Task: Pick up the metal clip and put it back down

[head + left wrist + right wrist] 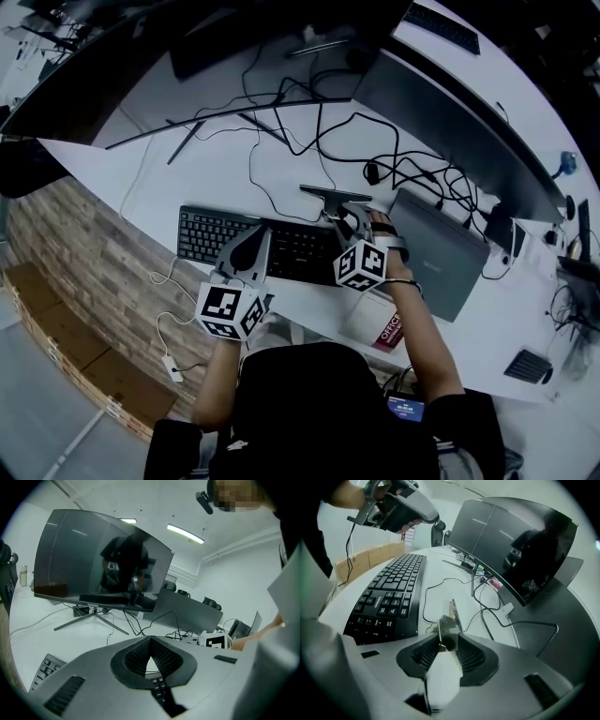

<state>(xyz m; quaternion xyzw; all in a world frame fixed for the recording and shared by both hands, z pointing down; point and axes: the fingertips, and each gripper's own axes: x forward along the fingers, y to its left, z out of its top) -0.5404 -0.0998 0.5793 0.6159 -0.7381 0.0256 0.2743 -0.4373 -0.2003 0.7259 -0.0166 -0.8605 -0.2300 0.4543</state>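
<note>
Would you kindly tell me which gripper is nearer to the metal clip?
Right. The right gripper has the clip between its open jaws; the left gripper hangs over the keyboard, well away from it.

"OFFICE" on box [377,322], "coocaa" on monitor [103,559]

office, white desk [216,178], curved monitor [98,559], black keyboard [389,597], tangled cables [394,164], ceiling strip lights [185,534]
</note>
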